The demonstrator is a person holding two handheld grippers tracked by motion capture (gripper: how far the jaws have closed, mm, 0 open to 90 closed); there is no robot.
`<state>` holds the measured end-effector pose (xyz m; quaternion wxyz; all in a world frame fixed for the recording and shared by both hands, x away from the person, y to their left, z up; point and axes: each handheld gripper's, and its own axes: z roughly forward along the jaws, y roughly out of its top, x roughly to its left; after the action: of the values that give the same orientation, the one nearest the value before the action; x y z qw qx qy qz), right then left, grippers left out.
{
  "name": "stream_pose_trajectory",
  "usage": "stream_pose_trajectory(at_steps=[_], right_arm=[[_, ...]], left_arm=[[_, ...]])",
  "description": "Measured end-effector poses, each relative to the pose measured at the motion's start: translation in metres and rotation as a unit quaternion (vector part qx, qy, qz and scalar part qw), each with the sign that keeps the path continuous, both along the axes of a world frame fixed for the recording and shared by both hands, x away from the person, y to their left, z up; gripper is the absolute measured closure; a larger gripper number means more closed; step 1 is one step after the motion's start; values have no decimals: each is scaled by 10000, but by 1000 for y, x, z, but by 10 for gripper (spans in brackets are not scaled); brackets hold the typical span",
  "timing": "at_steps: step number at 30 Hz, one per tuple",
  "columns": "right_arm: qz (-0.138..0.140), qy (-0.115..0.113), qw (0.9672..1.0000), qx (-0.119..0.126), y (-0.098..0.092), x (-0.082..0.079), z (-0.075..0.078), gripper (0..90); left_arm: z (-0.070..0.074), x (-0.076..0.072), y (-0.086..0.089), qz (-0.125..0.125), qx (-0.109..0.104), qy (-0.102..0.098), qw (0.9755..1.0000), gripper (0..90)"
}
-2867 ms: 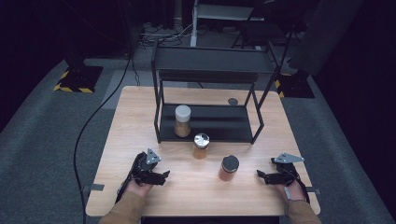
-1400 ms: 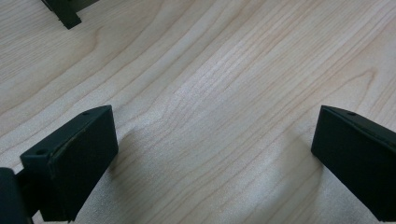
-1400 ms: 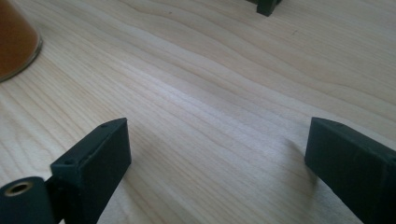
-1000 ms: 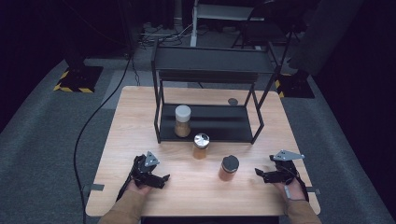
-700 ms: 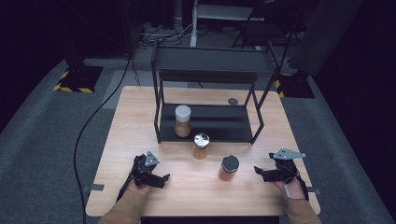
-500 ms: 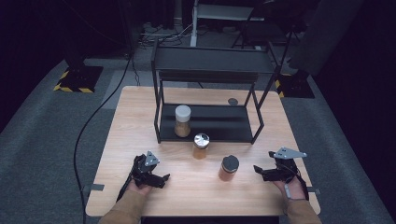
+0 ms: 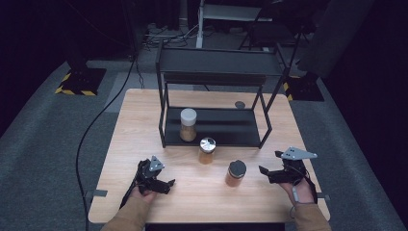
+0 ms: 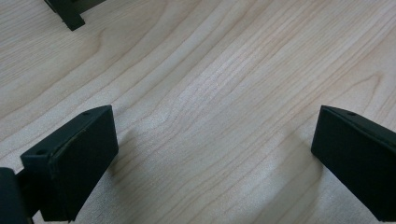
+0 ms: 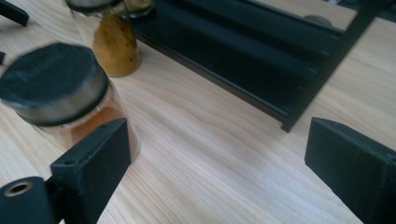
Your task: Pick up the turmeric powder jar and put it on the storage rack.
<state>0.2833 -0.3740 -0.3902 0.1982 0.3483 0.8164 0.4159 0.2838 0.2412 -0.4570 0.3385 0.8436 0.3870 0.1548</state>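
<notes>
Three spice jars stand by a black two-tier rack (image 7: pixel 216 79). A white-lidded jar (image 7: pixel 188 124) is on the lower shelf. A silver-lidded jar (image 7: pixel 207 150) (image 9: pixel 114 46) sits on the table in front of the rack. A black-lidded jar (image 7: pixel 235 173) (image 9: pixel 51 86) stands nearer, just left of my right gripper (image 7: pixel 270 164) (image 9: pixel 217 140). That gripper is open, raised a little and aimed left; the jar lies beyond its left jaw, not between the jaws. My left gripper (image 7: pixel 163 185) (image 8: pixel 212 126) rests open on bare wood.
The wooden table (image 7: pixel 144 125) ends close behind both hands. A rack foot (image 8: pixel 70 14) shows ahead of the left gripper. A small dark round disc (image 7: pixel 239 104) (image 9: pixel 317 19) lies on the table behind the rack's lower shelf (image 9: pixel 243 51).
My right gripper has lifted slightly and edged toward the black-lidded jar. The left gripper and the jars have stayed put.
</notes>
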Motion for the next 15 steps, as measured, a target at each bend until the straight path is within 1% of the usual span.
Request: stream_pose_trajectory(at_steps=[3, 8, 13, 15], right_arm=[[57, -17, 10000, 28, 7, 2, 7, 68], [215, -25, 9997, 74, 18, 9, 13, 68], [407, 15, 9992, 59, 30, 20, 15, 68], [434, 28, 9990, 66, 32, 22, 15, 68]], left_arm=[[0, 0, 0, 1, -3, 4, 10000, 1], [0, -1, 1, -23, -9, -1, 10000, 2], [0, -1, 1, -24, -3, -1, 10000, 2], [0, -1, 1, -23, -10, -2, 10000, 2]])
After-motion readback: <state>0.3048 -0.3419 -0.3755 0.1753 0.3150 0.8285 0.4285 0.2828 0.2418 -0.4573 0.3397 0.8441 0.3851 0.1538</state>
